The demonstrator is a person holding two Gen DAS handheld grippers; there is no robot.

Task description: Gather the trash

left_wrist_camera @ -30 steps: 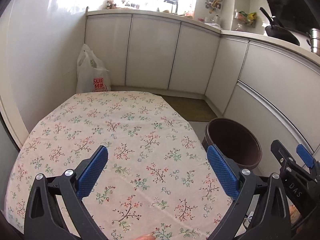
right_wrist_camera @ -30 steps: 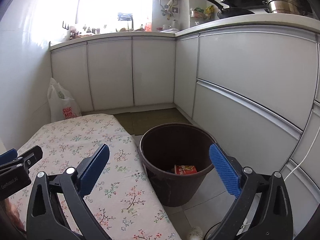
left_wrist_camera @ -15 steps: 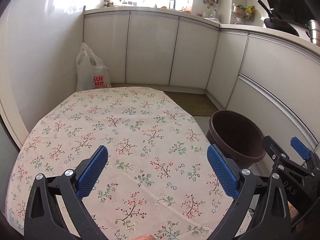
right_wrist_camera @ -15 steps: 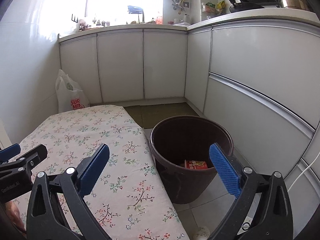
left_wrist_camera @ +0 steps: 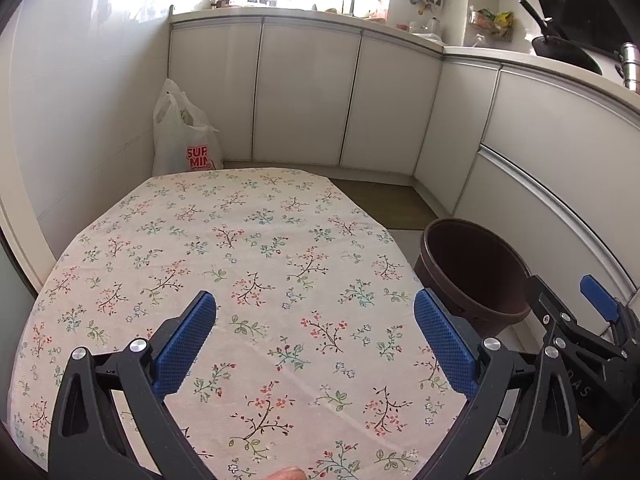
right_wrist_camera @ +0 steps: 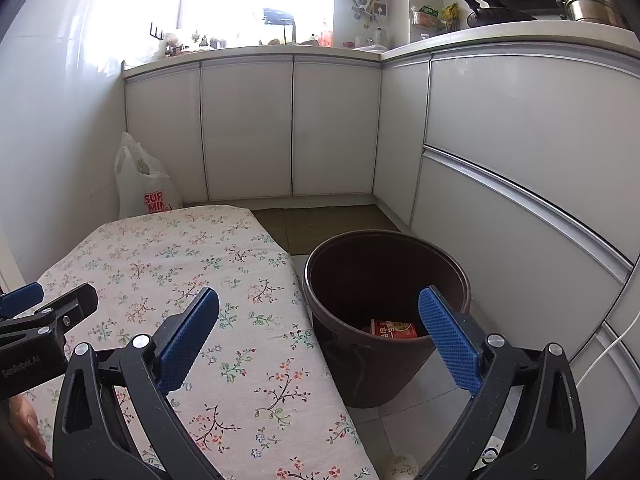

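both tongs, left (left_wrist_camera: 316, 340) and right (right_wrist_camera: 320, 336), are released and empty. a red carton (right_wrist_camera: 394, 329) lies in the bin (right_wrist_camera: 400, 380) beside the surface (left_wrist_camera: 240, 240); a careless swing could tip the bin.

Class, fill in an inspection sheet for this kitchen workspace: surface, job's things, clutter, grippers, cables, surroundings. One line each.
Surface: table with floral cloth; only a tiny pale speck on it.
Job's things: brown bin on the floor right of the table, a red packet inside at the bottom.
Clutter: white plastic bag on the floor beyond the table; a pale crumpled thing on the floor near the bin.
Grippers: left gripper open over the cloth, holding nothing; right gripper open, holding nothing.
Cables: a white cable along the right cabinets.
Surroundings: white cabinets, bright window, black pan on the counter.
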